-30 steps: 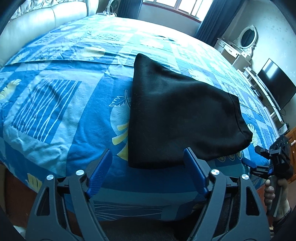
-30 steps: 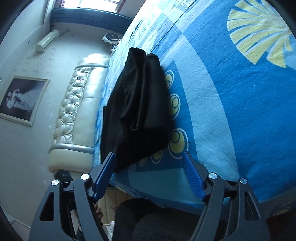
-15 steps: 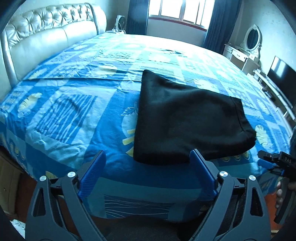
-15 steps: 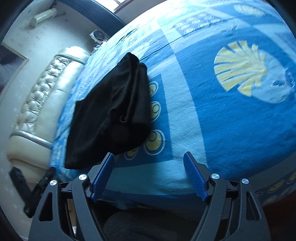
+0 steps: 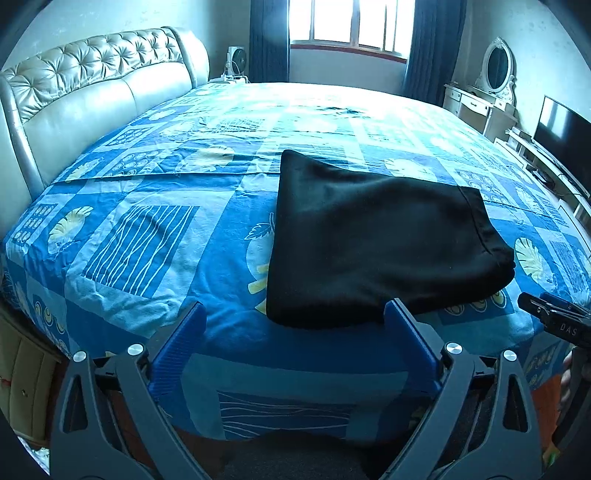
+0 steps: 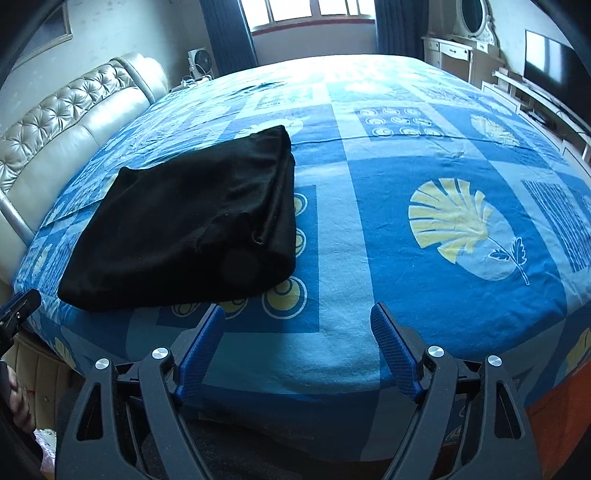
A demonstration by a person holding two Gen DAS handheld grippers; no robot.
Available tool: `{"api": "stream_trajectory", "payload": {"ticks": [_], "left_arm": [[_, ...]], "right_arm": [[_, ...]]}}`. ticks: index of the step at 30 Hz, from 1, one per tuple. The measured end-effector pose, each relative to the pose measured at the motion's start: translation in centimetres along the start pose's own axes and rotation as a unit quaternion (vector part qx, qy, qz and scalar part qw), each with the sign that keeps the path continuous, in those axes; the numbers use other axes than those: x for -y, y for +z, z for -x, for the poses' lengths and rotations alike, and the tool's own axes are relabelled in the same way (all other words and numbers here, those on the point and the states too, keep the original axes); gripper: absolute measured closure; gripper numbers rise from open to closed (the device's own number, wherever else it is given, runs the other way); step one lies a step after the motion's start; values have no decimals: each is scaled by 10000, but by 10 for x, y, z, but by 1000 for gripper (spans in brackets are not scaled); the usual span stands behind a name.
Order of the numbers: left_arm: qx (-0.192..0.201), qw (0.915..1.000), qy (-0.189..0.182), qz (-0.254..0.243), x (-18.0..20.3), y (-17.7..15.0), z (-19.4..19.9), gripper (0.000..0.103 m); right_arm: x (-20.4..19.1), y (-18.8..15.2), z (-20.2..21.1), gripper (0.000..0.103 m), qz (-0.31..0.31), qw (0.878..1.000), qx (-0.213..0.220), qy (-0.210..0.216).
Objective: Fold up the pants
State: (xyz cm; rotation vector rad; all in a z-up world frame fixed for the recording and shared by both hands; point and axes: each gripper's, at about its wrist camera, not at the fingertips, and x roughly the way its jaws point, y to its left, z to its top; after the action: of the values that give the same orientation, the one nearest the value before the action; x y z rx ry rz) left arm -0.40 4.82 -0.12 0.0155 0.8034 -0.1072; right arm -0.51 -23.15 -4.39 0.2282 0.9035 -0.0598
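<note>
With the black pants (image 5: 373,243) lying folded near the bed's (image 5: 147,206) near edge, both tools, left tool (image 5: 295,332) and right tool (image 6: 295,328), are opening empty, so folding looks finished and only pulling clear remains.

A bright window (image 5: 347,22) with dark curtains (image 5: 428,44) lights a bedroom holding a tufted headboard (image 5: 92,88), a blue patterned bed (image 5: 155,229), a mirrored dresser (image 5: 487,88) and a television (image 5: 561,129).

Both wrist views near bed (image 5: 110,229) foot edge, angled down toward window; share folded pants (image 5: 373,240).
</note>
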Motion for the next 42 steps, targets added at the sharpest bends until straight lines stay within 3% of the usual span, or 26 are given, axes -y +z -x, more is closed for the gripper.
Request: {"api": "stream_trajectory", "payload": {"ticks": [42], "left_arm": [[-108,9997,121,-186,12,-5,-8,6]], "right_arm": [[-15,-8,-7,21,87,9999,-108,-16]]}}
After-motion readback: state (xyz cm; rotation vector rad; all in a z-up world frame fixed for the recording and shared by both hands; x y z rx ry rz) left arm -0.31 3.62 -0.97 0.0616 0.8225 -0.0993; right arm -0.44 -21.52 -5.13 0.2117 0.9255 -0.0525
